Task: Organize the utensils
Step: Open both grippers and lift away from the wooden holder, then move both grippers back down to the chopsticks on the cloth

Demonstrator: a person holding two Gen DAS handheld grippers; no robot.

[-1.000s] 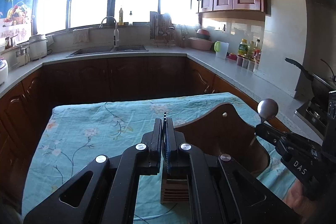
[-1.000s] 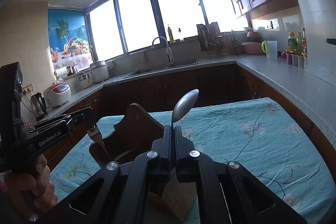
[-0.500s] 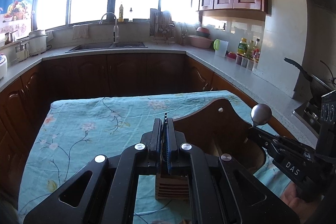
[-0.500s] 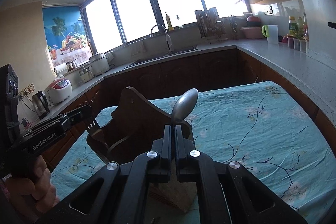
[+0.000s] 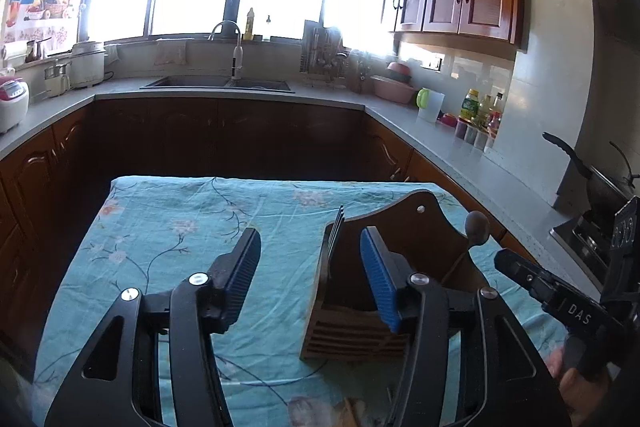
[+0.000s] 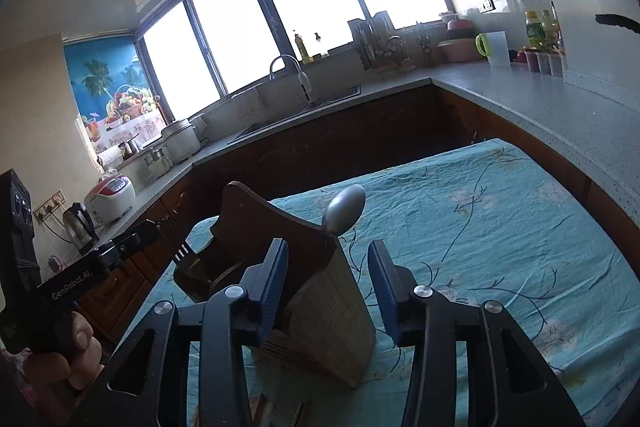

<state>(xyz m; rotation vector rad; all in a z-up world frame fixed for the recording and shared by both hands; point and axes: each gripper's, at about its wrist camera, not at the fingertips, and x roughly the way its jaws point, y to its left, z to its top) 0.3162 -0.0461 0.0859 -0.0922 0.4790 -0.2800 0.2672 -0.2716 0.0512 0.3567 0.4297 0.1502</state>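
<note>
A wooden utensil holder with a tall curved back stands on the teal flowered tablecloth. A fork stands tines-up in its left side, and a spoon stands bowl-up in its right side. My left gripper is open and empty, just in front of the fork. My right gripper is open and empty, its fingers either side of the holder, with the spoon standing just ahead. The fork shows at the holder's left.
Kitchen counters wrap around the table, with a sink, rice cookers, a kettle, bottles and jars, and a pan on the stove. Something lies on the cloth near the table's front edge.
Both grippers were shut, the left on the fork and the right on the spoon. Both have opened, leaving the fork and spoon standing in the holder.
</note>
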